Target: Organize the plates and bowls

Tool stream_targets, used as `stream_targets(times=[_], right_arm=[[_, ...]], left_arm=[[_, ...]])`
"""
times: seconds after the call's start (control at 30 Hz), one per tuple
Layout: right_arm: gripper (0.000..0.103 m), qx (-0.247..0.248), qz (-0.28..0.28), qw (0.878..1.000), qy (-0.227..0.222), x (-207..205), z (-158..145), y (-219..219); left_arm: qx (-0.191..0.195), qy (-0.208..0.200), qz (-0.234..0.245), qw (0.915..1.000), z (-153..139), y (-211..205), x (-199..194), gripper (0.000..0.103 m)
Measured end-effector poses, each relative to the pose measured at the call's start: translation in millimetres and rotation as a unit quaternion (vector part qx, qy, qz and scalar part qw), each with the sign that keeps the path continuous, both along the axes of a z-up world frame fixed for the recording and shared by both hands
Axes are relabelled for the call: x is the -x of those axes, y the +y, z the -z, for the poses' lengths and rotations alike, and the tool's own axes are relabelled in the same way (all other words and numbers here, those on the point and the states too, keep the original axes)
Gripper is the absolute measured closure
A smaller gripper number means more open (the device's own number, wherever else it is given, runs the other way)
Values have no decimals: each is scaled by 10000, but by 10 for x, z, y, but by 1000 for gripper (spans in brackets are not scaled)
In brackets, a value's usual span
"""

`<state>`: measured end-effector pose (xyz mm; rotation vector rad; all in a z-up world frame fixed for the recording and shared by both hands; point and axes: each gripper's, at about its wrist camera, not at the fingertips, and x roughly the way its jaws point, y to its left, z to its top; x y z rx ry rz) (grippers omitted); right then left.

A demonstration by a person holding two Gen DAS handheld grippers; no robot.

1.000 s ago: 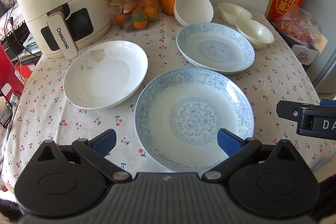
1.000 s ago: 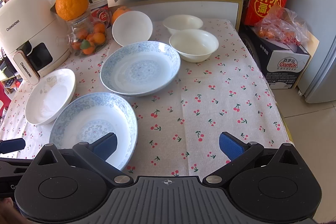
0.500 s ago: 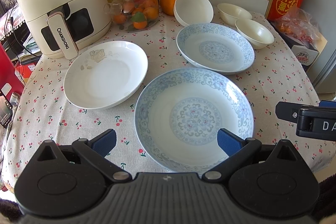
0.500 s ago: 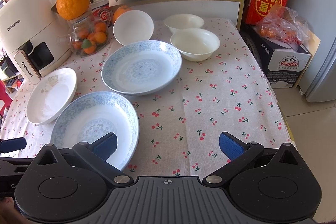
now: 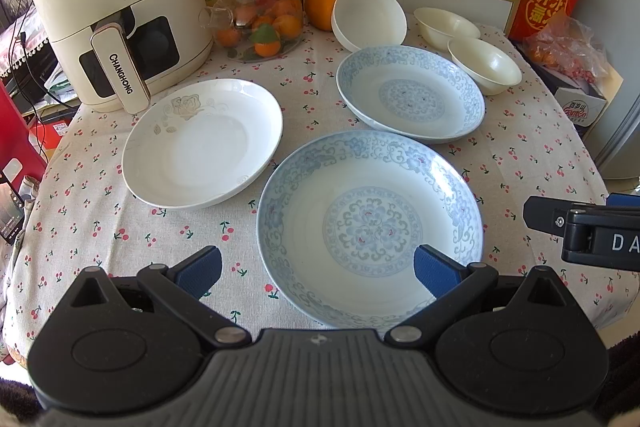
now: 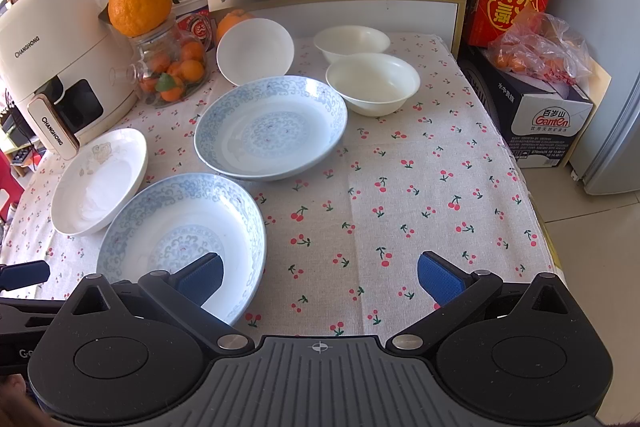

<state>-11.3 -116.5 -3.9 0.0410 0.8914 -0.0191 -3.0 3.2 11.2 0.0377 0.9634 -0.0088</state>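
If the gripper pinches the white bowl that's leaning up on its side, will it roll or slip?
Probably both. The white bowl is tipped on its round rim near the orange, so a nudge could rock it or drop it flat. Its surface looks glossy, so likely slippery, stiff and breakable. The right gripper is open, far from it.

Three plates (image 5: 370, 227) and three bowls (image 5: 484, 65) lie separate, upright, one bowl (image 5: 370, 15) tilted.

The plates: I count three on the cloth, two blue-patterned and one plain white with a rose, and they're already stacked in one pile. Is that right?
Not quite. The count and patterns are right, but nothing is stacked. In the left wrist view the near blue plate, the far blue plate and the white plate each lie separately on the cloth, side by side.
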Motion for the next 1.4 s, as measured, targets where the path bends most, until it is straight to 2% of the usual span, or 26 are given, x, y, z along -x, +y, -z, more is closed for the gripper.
stream_targets(times=[0.6,0.93,1.03,1.1,1.2,1.3,1.4], right_arm=[[0,23,48,10000,29,-41,-35,-4],[0,247,-214,9994,108,-278,-263,18],[0,310,-421,9985,157,-395,-318,24],[0,378,-458,9980,191,-498,-321,8],[0,410,-405,9981,207,-681,-282,-31],[0,198,-345,9989,232,-894,-200,-115],[0,-192,-140,9997,76,-1052,-50,-260]], left_arm=[[71,-50,-27,10000,-46,48,-45,0],[-120,-621,287,9976,-235,89,-241,0],[-150,-600,379,9974,-260,101,-360,0],[-42,-390,550,9977,-240,116,-472,0],[329,-145,701,9969,-176,169,-667,3],[670,-191,655,9954,-88,223,-830,6],[889,-151,580,9942,-7,260,-993,10]])
